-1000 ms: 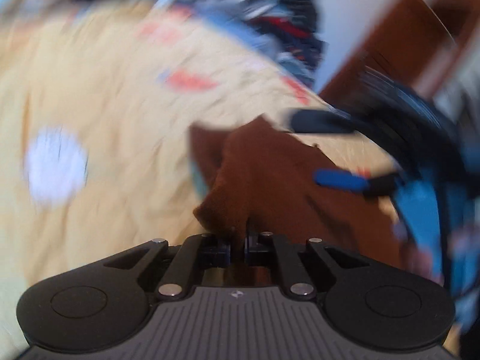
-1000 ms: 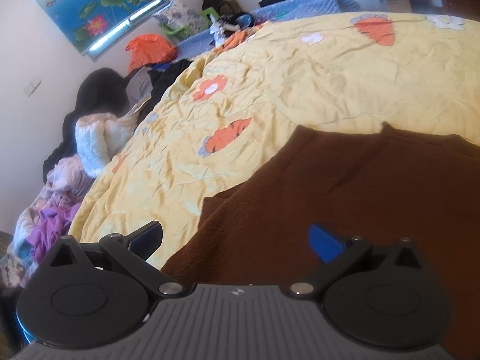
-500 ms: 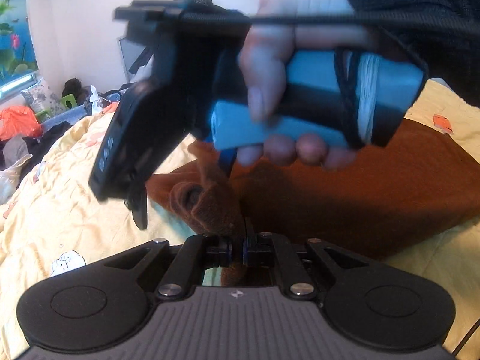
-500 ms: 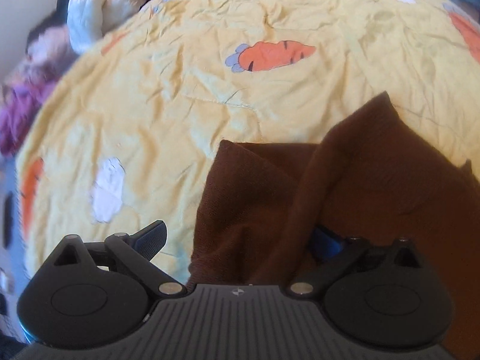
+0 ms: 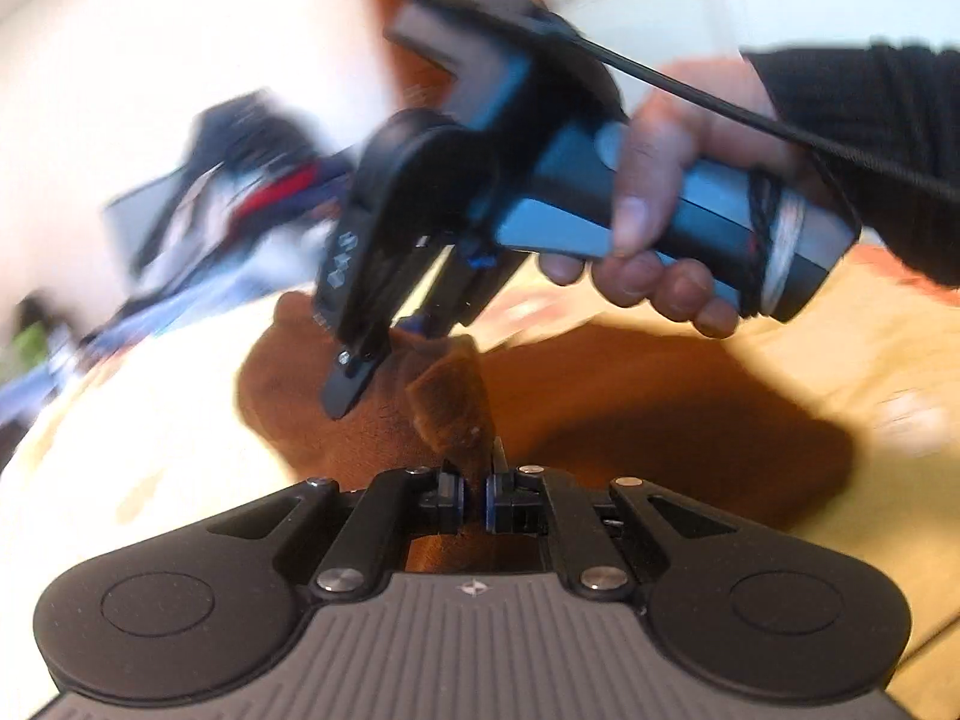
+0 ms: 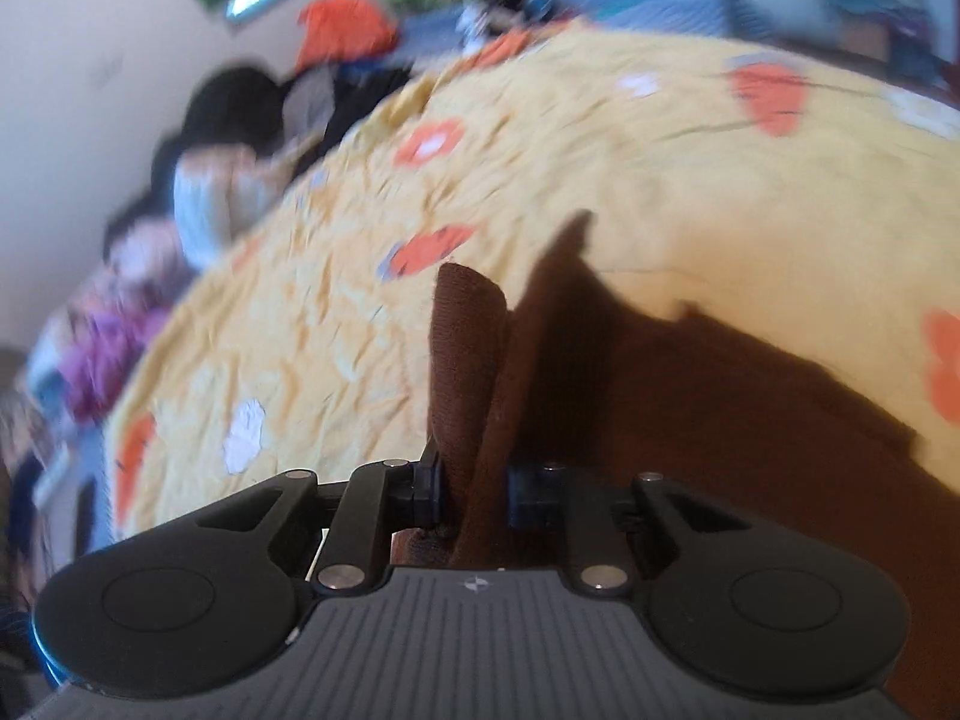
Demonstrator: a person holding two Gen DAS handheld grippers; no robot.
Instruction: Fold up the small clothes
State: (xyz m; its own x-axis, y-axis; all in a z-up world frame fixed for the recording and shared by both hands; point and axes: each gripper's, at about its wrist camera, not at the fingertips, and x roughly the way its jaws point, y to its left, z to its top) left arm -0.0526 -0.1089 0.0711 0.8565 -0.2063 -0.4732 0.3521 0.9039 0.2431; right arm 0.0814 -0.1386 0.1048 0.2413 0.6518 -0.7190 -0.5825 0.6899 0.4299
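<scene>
Brown garment (image 6: 720, 420), a small knitted piece, lies on the yellow bedspread (image 6: 540, 180) printed with orange flowers; most of it spreads flat to the right and near side in the right wrist view. One edge of it is lifted, and both tools hold that edge.

Left gripper (image 5: 474, 495): jaws pressed together, pinching a thin raised flap of the brown cloth, which stands up just beyond the fingertips.

Right gripper (image 6: 474, 495): jaws have just been closing, and a thick upright fold of the same cloth stands between them, touching both pads. In the left wrist view this tool (image 5: 360, 360) comes down from the upper right, held in the person's hand (image 5: 654, 228), its fingers meeting the cloth just beyond and left of the left tool's pinch.

Governing relation: the two pinch points lie close together on one lifted edge, while the body of the garment trails away from both tools toward the right. Judged from this, a fold would carry the edge over that flat body, and the two tools would need to travel together to keep the edge straight. Blur hides finer detail of the cloth.
</scene>
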